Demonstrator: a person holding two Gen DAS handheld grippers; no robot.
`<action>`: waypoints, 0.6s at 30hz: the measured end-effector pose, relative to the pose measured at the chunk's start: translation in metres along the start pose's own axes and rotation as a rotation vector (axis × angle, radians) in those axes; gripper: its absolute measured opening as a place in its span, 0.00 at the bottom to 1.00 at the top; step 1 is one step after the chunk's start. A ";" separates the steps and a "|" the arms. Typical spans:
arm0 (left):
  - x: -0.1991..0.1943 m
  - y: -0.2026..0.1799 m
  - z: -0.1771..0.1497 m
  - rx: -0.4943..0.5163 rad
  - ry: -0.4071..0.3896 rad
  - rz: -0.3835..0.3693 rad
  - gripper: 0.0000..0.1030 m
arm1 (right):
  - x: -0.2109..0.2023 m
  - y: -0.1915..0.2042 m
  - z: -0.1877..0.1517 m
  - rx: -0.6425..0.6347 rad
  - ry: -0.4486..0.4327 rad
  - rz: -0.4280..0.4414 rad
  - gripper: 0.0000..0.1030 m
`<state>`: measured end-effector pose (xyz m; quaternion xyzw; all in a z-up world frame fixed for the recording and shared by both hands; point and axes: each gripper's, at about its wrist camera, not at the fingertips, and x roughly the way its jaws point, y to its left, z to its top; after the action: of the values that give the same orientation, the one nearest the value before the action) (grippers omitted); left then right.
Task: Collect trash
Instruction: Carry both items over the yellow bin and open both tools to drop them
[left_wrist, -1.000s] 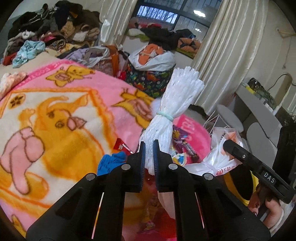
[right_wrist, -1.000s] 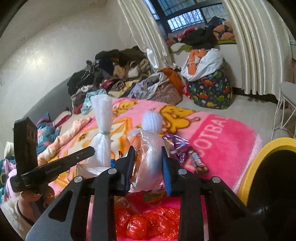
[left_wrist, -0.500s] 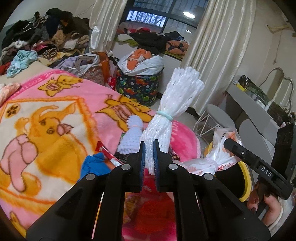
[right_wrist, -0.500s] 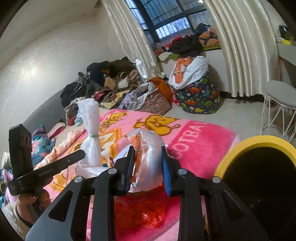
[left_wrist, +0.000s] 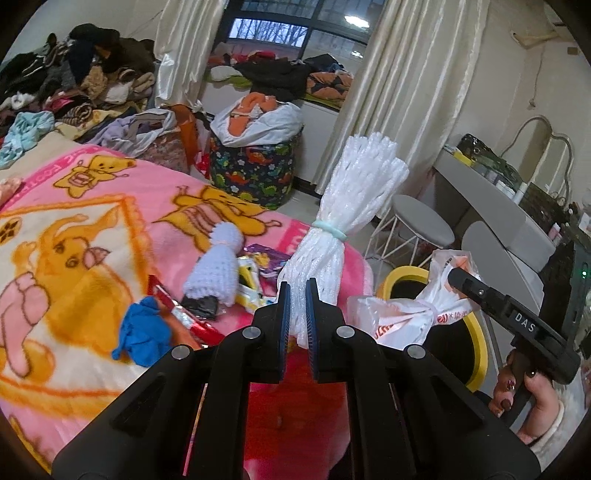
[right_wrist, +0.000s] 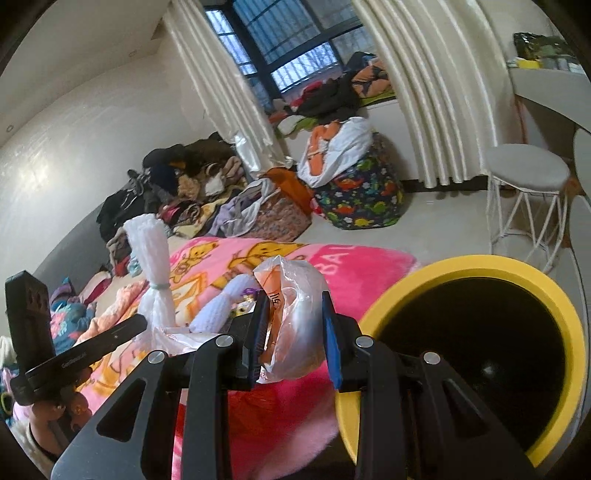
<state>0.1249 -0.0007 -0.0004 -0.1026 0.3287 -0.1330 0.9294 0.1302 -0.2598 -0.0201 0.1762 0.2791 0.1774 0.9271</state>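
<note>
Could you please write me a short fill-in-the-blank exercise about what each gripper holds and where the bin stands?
1. The left gripper is shut on a white foam net bundle tied with a pale ____ band.
2. The right gripper holds a crumpled plastic ____.
3. The black bin has a ____ rim.

Missing words: green; bag; yellow

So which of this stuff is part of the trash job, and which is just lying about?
Part of the job:
foam bundle, in left gripper
plastic bag, in right gripper
yellow bin
wrappers on the blanket

Just lying about:
clothes pile
stool
dinosaur bag
blanket
</note>
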 end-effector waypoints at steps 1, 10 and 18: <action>0.001 -0.002 -0.001 0.003 0.002 -0.003 0.05 | -0.003 -0.004 0.000 0.009 -0.003 -0.006 0.25; 0.013 -0.033 -0.004 0.045 0.020 -0.033 0.04 | -0.022 -0.035 0.000 0.038 -0.041 -0.082 0.25; 0.021 -0.056 -0.007 0.075 0.036 -0.054 0.05 | -0.035 -0.063 0.001 0.086 -0.062 -0.123 0.25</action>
<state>0.1260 -0.0605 -0.0027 -0.0740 0.3372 -0.1720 0.9226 0.1180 -0.3296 -0.0304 0.2036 0.2678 0.1023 0.9361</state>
